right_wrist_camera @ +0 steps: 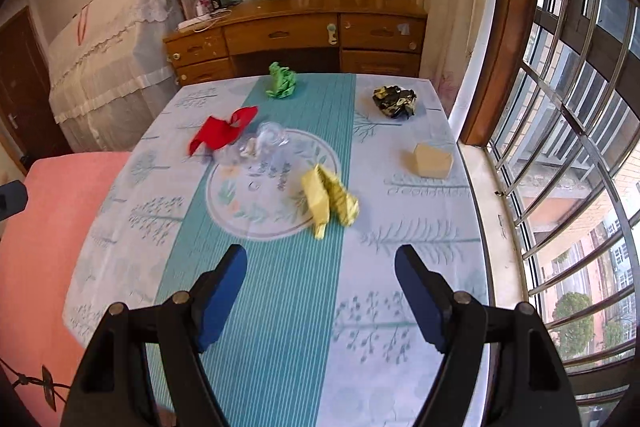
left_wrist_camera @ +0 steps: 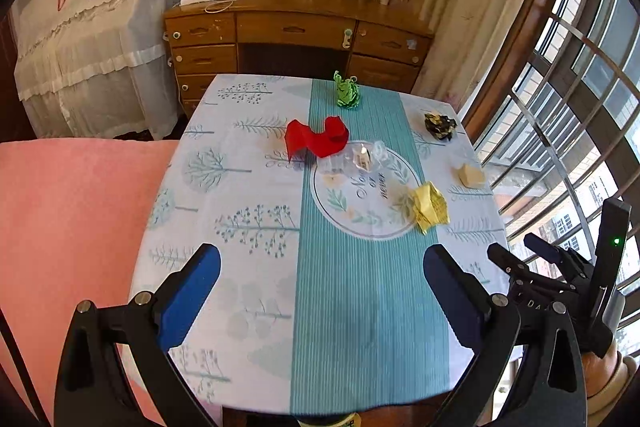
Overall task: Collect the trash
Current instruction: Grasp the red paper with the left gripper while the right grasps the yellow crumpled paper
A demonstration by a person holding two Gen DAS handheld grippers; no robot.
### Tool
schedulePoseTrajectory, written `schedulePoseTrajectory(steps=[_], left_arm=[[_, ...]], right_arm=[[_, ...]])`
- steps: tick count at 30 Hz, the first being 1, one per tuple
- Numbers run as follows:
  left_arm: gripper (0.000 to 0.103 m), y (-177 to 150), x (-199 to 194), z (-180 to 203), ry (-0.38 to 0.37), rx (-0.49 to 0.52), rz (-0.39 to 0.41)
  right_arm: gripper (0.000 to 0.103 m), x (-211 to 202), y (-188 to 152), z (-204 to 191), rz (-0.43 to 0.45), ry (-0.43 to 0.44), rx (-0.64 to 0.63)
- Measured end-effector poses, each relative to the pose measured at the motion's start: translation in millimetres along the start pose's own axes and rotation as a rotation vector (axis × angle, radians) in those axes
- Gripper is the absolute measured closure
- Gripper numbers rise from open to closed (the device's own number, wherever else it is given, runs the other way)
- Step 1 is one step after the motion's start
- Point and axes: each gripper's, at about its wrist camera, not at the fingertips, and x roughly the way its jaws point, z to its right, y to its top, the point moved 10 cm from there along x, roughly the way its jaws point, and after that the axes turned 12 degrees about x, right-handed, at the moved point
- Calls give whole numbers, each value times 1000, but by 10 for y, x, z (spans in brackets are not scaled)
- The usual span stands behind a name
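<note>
On the table with the blue tree cloth [left_wrist_camera: 248,267] we see, left to right, a red folded paper [left_wrist_camera: 316,139], crinkly clear plastic [left_wrist_camera: 366,155], a crumpled yellow paper [left_wrist_camera: 430,207] and a tan paper lump [left_wrist_camera: 470,174], while our left gripper [left_wrist_camera: 320,283] and right gripper [right_wrist_camera: 322,287] hang wide apart, holding nothing.

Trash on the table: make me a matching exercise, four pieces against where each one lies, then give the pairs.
Things:
1. red paper
2. green paper wad
3. yellow paper
4. black-and-yellow wrapper

Places:
A. far end of the teal stripe, nearest the wooden desk
B. far corner by the window
C. beside the clear plastic, on the side away from the window
D. on the edge of the round print, closest to the grippers

Pairs: 1-C, 2-A, 3-D, 4-B
</note>
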Motion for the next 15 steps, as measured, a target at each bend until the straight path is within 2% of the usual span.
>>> schedulePoseTrajectory(steps=[6,15], left_arm=[[2,401,738,-307,-42,34,-81],[2,898,1881,-682,-118,59,-191]], right_arm=[[26,601,291,-24,-43,-65,2],[26,1466,283,-66,-180,-145,-43]])
